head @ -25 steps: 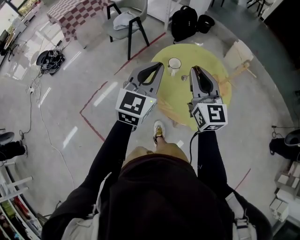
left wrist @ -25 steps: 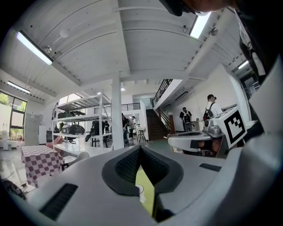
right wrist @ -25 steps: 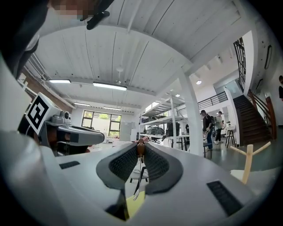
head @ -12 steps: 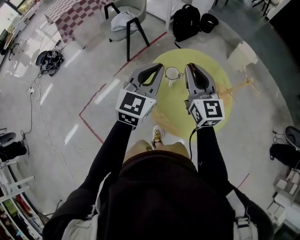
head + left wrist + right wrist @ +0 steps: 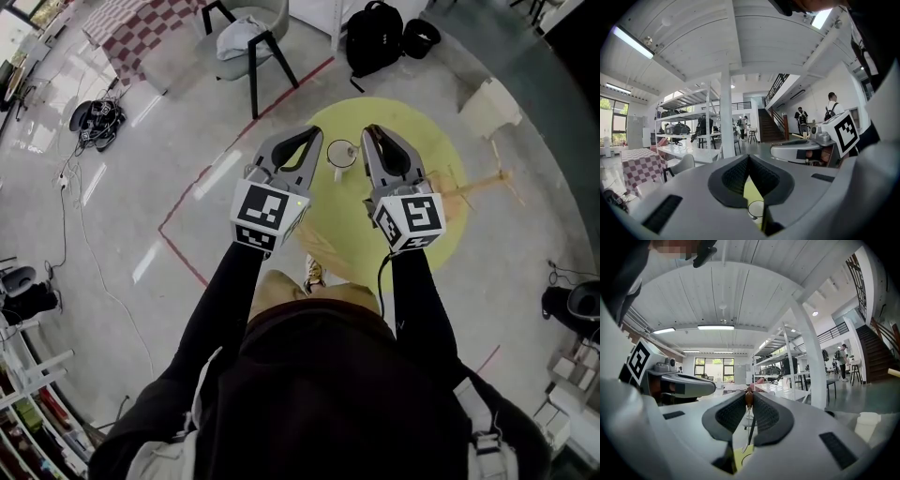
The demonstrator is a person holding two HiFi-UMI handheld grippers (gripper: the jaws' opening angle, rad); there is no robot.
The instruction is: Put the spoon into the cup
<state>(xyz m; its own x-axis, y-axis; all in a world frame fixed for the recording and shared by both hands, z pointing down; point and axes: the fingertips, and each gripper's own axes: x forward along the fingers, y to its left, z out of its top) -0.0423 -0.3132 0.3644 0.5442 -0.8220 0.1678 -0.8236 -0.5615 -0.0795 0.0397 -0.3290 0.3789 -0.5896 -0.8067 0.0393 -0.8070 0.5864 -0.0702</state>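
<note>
A white cup (image 5: pixel 343 155) stands on the round yellow table (image 5: pixel 431 197); in the left gripper view the cup (image 5: pixel 756 209) shows low between the jaws. My right gripper (image 5: pixel 369 134) hovers just right of the cup and is shut on a spoon (image 5: pixel 749 401). The jaw tips pinch its brown handle, and its metal shaft hangs down toward the table. My left gripper (image 5: pixel 313 137) hangs just left of the cup, jaws shut at the tips (image 5: pixel 748 158) with nothing between them. Both grippers point roughly level.
A grey chair (image 5: pixel 246 42) and a black backpack (image 5: pixel 373 37) stand beyond the table. A wooden stand (image 5: pixel 487 103) leans at the table's right. Cables (image 5: pixel 94 117) lie on the floor at left. My shoe (image 5: pixel 314 274) is near the table's front edge.
I have stepped closer to the table. Both grippers moved forward and a little down, and the cup now sits between their tips. The spoon stays pinched in the right gripper.
</note>
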